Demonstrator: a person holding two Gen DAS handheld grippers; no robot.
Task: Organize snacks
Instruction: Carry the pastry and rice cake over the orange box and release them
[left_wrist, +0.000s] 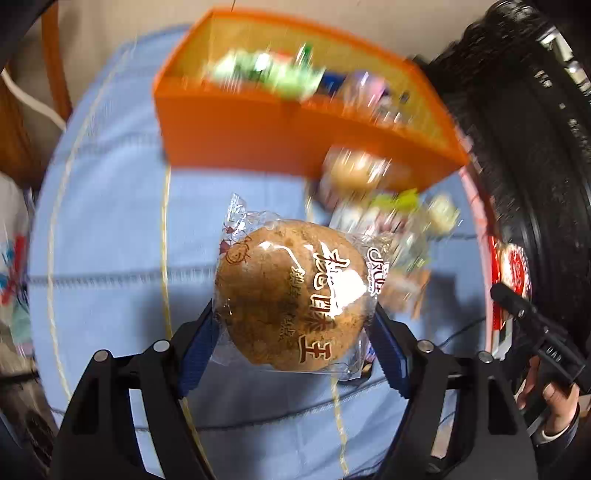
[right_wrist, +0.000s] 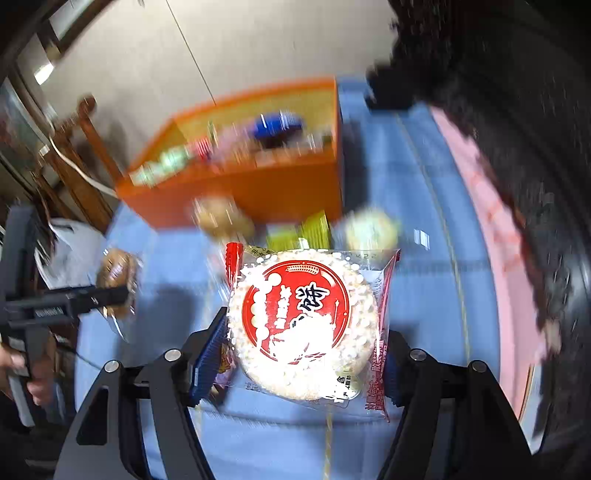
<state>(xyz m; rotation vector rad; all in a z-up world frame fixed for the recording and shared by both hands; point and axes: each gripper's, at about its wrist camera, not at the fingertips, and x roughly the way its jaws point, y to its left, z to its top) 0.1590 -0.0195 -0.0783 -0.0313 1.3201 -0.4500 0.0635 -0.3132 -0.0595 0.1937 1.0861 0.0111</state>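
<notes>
My left gripper (left_wrist: 295, 325) is shut on a wrapped round brown pastry (left_wrist: 288, 295) and holds it above the blue tablecloth (left_wrist: 110, 221). My right gripper (right_wrist: 304, 336) is shut on a wrapped white rice cracker with a red label (right_wrist: 303, 325). An orange box (left_wrist: 258, 136) with several snack packets inside stands ahead in the left wrist view; it also shows in the right wrist view (right_wrist: 251, 184). Loose snacks (left_wrist: 388, 206) lie in front of the box, blurred. The left gripper with its pastry shows at the left of the right wrist view (right_wrist: 110, 291).
A dark furry mass (left_wrist: 535, 147) lies along the table's right side, over a pink edge (right_wrist: 491, 229). Wooden furniture (right_wrist: 85, 158) stands beyond the table's left. The right gripper's handle and hand (left_wrist: 546, 350) show at the right of the left wrist view.
</notes>
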